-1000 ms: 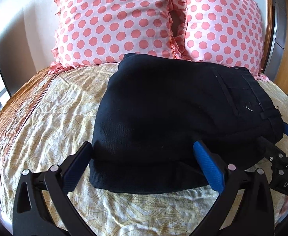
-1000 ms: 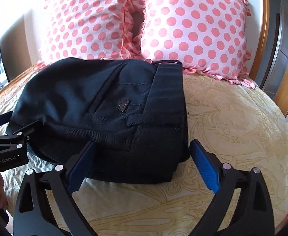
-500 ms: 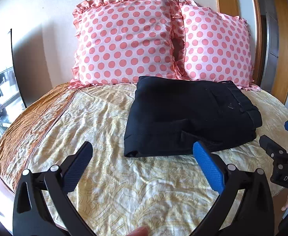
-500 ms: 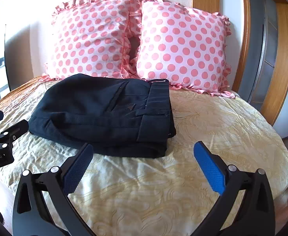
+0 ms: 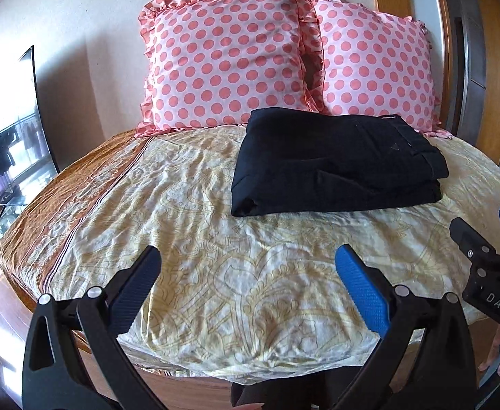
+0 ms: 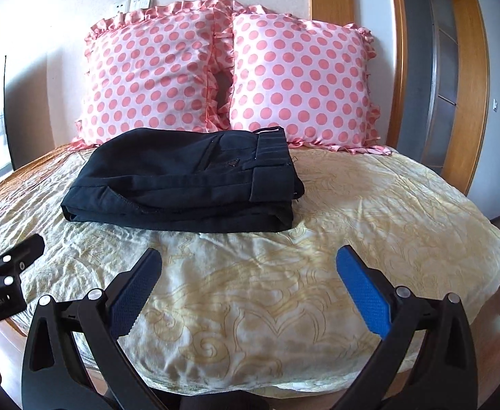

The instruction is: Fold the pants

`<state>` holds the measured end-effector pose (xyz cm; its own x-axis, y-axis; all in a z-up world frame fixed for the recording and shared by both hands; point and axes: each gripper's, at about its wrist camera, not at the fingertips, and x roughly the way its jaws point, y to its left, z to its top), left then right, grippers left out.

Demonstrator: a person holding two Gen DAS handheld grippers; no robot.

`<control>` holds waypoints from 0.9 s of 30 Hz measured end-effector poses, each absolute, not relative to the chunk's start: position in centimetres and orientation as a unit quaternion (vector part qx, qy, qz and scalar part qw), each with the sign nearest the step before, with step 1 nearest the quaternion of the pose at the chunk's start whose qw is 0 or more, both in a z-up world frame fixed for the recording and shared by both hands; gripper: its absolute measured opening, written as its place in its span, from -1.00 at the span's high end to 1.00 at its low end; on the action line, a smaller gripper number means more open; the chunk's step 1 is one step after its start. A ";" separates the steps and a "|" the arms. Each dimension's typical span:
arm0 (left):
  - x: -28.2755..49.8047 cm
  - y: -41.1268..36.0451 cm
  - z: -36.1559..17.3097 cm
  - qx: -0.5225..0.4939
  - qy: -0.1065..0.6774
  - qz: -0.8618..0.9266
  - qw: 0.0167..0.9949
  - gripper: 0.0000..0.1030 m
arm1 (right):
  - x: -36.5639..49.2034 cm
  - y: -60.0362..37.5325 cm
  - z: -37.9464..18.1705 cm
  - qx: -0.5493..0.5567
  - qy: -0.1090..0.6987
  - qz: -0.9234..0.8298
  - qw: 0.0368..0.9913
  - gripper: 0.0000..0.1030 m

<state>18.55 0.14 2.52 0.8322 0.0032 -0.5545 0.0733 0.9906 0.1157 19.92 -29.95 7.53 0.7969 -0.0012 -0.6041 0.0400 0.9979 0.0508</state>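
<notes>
Left wrist view: left gripper (image 5: pixel 248 275) has its blue-padded fingers (image 5: pixel 361 288) spread wide, nothing between them, hovering over the near part of the bed (image 5: pixel 181 225). Black pants (image 5: pixel 332 164) lie folded in a compact stack on the yellow patterned bedspread, well ahead of the gripper and off to its right, just in front of the two pink polka-dot pillows (image 5: pixel 229 58). The stack's far edge reaches the pillow bases. Right gripper (image 5: pixel 478 235) pokes in at the right edge, near the pants' right end but clear of them.

Right wrist view: right gripper (image 6: pixel 248 276) also spread wide and empty, over the bedspread. The pants (image 6: pixel 185 184) sit ahead and slightly left, waistband end to the right, folded layers visible along the near edge. Gap of bare bedspread between fingertips and pants. Left gripper (image 6: pixel 7 259) visible at the left edge, apart from the pants.
</notes>
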 end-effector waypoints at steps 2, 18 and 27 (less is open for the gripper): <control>18.0 0.0 2.3 0.070 0.286 -0.016 0.955 -0.97 | 19.7 -29.8 7.2 0.030 0.322 -0.013 0.946 -0.97; 17.4 -0.1 2.3 0.055 0.287 -0.025 0.956 -0.97 | 18.8 -29.5 7.0 0.025 0.317 -0.019 0.948 -0.97; 17.6 0.1 2.3 0.053 0.286 -0.021 0.956 -0.97 | 18.8 -29.5 6.9 0.025 0.318 -0.019 0.948 -0.97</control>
